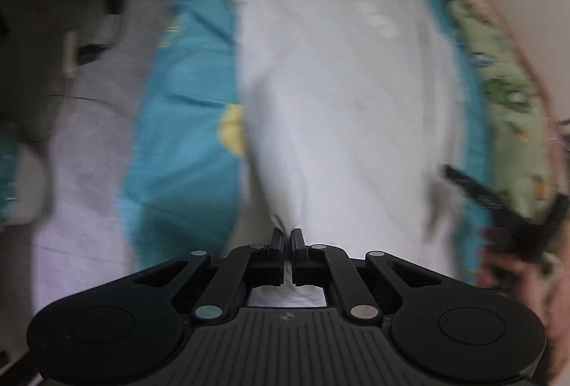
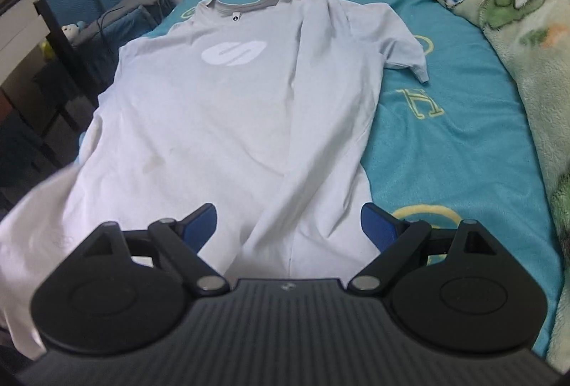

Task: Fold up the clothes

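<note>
my left gripper (image 1: 288,238) has its jaws pressed together on a bunch of the white t-shirt (image 2: 228,115) at its near hem, the cloth gathered into a peak between the pads. the view from that side is blurred. my right gripper (image 2: 288,225) hangs over the near right part of the shirt, jaws spread wide with nothing pinched. the shirt lies front up on the teal bedsheet (image 2: 445,144), collar at the far end. a green blanket (image 2: 527,30) lies along the right.
</note>
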